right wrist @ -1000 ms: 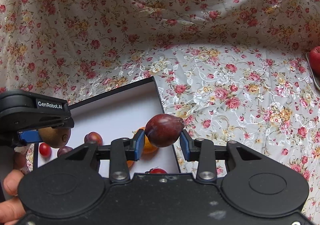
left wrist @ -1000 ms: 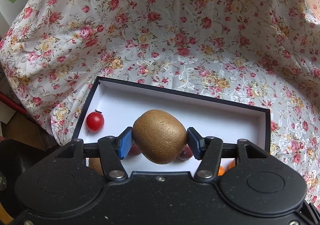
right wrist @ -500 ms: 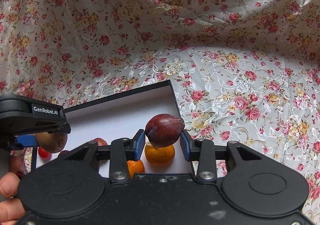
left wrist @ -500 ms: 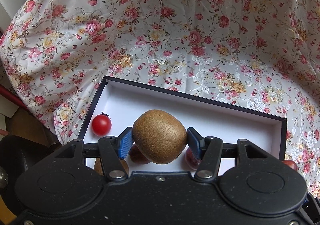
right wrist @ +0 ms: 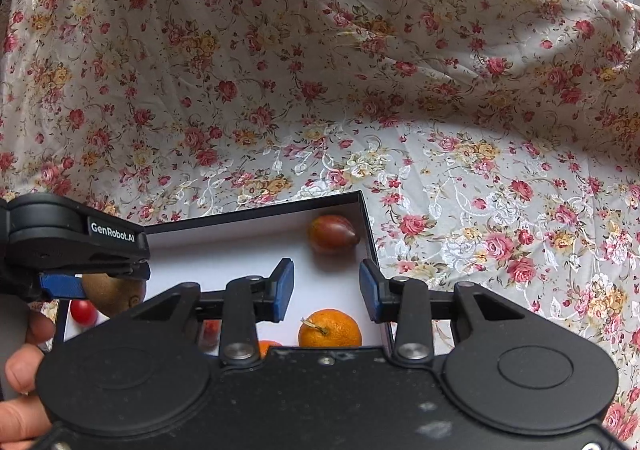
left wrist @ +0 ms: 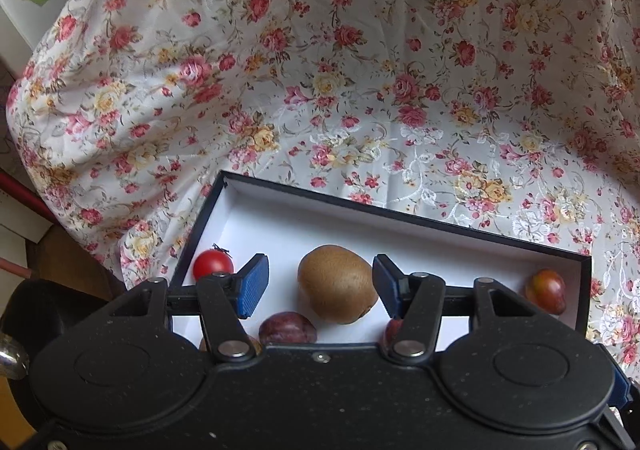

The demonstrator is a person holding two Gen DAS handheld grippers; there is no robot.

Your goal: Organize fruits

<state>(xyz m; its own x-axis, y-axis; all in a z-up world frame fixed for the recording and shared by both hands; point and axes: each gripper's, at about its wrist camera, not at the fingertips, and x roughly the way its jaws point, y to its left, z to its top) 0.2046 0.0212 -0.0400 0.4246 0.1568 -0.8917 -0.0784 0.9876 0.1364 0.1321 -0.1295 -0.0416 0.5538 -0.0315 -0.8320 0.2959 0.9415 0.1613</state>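
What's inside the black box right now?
Inside the box: a kiwi, cherry tomato, plums, tangerine. The near end is covered by the grippers' bodies.

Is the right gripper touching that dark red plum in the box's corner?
Apart. In the right wrist view the right gripper stands open and empty, with white box floor showing between its blue pads and the plum.

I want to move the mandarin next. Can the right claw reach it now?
Probably yes. The right claw is open and empty, and the mandarin lies just below it in the box with nothing over it.
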